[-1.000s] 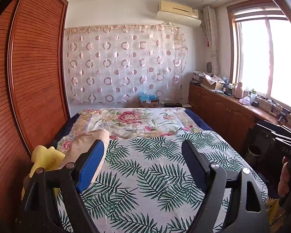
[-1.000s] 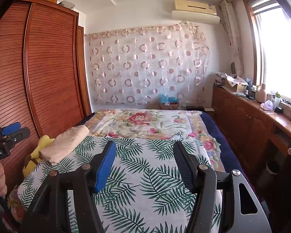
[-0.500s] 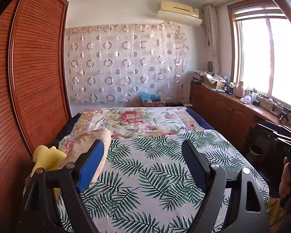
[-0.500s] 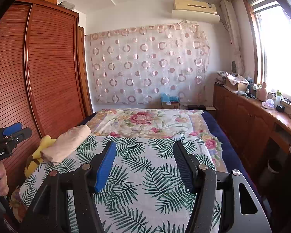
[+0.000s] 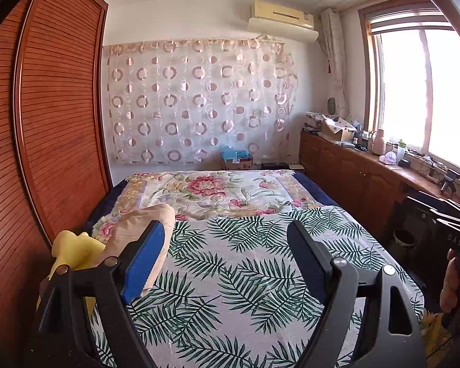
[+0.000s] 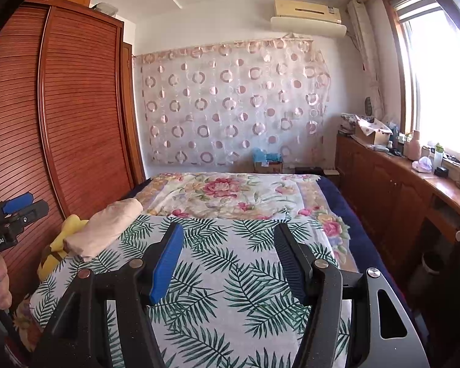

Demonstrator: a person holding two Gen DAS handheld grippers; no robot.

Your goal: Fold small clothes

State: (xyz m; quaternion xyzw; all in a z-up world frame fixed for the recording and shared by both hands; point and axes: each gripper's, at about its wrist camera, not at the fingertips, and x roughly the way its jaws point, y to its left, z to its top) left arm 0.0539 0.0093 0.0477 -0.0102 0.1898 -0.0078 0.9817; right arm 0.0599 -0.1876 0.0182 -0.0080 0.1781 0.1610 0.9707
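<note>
A folded beige garment [image 6: 104, 230] lies at the left edge of the bed, on the palm-leaf sheet [image 6: 230, 263]; it also shows in the left wrist view [image 5: 138, 224], partly behind my left finger. A yellow cloth [image 6: 67, 236] lies beside it, also in the left wrist view [image 5: 73, 251]. My left gripper [image 5: 225, 251] is open and empty above the sheet. My right gripper [image 6: 228, 254] is open and empty above the sheet. The left gripper [image 6: 17, 207] shows at the left edge of the right wrist view.
A wooden wardrobe [image 6: 61, 116] stands close along the bed's left side. A low wooden cabinet [image 6: 392, 184] with clutter runs under the window on the right. A floral quilt [image 6: 227, 190] covers the bed's far half. A small bin [image 5: 403, 237] stands by the cabinet.
Both grippers stay open and have risen or tilted slightly; the bed sits a little lower in both views. Nothing on the bed has moved.
</note>
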